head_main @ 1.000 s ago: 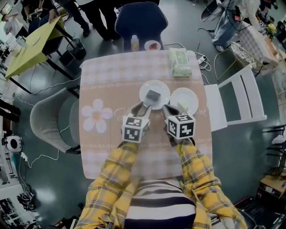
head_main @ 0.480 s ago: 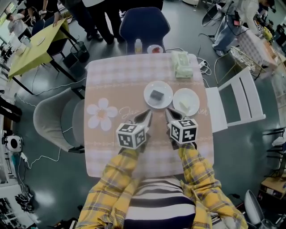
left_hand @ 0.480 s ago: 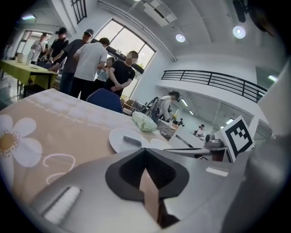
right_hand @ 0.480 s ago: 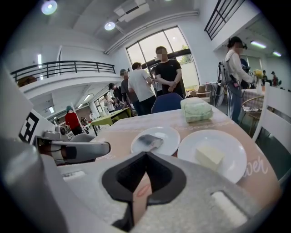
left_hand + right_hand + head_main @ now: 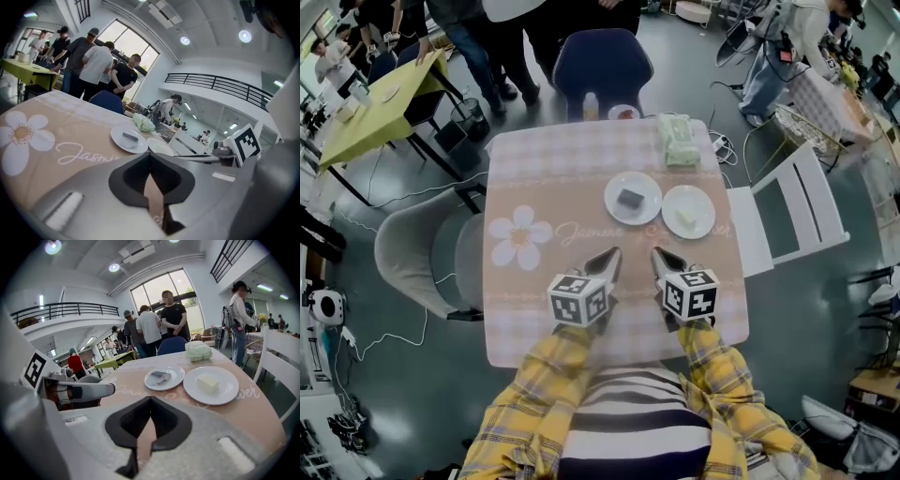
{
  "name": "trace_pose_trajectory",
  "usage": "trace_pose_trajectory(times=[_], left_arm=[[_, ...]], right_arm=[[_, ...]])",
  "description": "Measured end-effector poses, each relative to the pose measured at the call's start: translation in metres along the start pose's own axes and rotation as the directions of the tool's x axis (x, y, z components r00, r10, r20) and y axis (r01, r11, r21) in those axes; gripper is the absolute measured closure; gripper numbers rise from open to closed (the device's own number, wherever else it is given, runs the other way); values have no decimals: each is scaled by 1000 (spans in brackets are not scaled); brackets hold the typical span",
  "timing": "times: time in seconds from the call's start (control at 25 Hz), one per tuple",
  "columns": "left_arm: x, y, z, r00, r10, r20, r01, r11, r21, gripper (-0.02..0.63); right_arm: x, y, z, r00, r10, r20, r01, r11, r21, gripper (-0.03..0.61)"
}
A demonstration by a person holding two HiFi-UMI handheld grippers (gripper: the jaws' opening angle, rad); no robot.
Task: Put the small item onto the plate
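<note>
Small item [image 5: 630, 198] (on plate [image 5: 617, 212]) beyond fingers [image 5: 605, 265]

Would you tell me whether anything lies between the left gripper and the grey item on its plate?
Nothing visible does. Only bare tablecloth lies between the shut left gripper and the grey item, which already rests on the plate; the second plate sits off to the right.
</note>
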State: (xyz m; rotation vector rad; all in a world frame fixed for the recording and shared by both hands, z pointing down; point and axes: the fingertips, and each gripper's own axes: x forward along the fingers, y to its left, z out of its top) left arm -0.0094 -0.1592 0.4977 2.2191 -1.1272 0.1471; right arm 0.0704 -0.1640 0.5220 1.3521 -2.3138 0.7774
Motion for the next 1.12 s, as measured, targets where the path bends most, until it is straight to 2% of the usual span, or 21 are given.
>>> trace_pose_trajectory(times=[0.16,0.36,0.72,1.12], left_arm=[[-13,-7,-13,1000,-16,-21,16,999,-29,611],[-25,-15,-20,999,-28,-26,27,999,-21,611],[-35,-23,-34,998,-36,-51,35,999,-25,611],[-37,-15,-23,999,-30,-37,31,999,9,611]], right_arm=[[-18,7,-23,1000,6,-30,-6,1000,14,581],[-35,15,-36,1000,13,-26,-12,999,31,581],[-43,28,-41,999,36,-11,-35,999,39,581],[-33,35,-30,998,54,20,-54,998,29,581]])
